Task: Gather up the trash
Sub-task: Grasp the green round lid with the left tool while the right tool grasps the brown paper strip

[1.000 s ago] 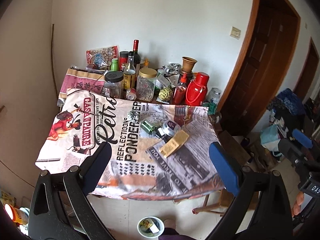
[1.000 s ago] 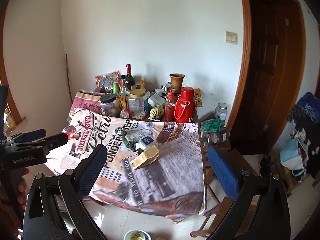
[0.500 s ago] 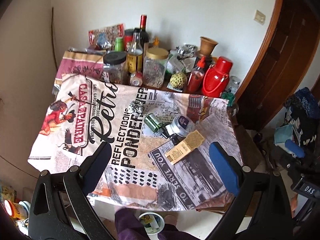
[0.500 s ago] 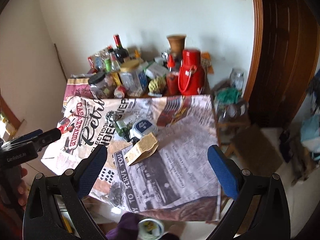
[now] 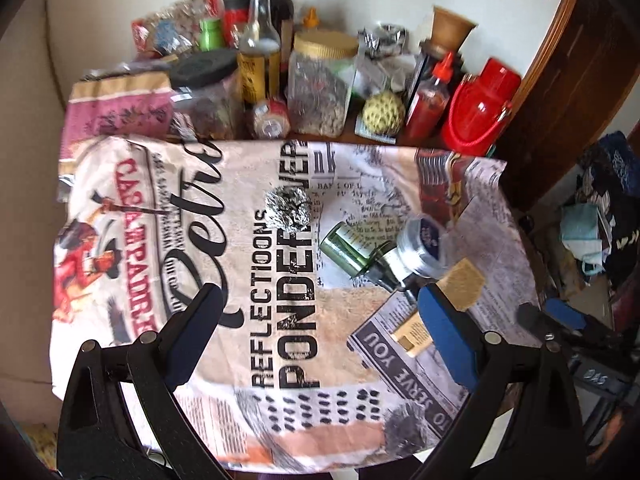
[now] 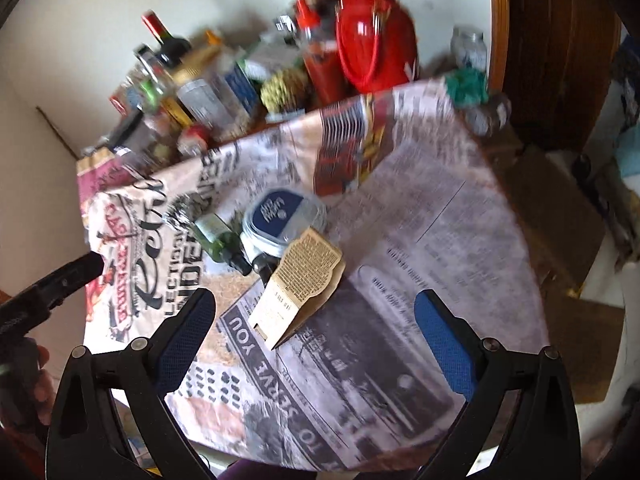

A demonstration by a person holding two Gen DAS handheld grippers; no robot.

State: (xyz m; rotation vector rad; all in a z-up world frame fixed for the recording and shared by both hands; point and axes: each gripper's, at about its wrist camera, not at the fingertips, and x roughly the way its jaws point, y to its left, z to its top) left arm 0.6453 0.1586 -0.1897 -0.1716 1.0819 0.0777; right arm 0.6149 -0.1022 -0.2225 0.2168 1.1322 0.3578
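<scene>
Carton (image 6: 298, 280) lies between the spread right hand-held gripper (image 6: 316, 316) fingers.

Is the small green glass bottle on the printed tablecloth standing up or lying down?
Lying down. The small green glass bottle rests on its side on the printed tablecloth, beside the crumpled foil ball; its round base faces the left wrist camera.

Crinkled shiny foil ball (image 5: 287, 211), matt cardboard box (image 6: 302, 282), printed cloth (image 5: 280, 320).
</scene>
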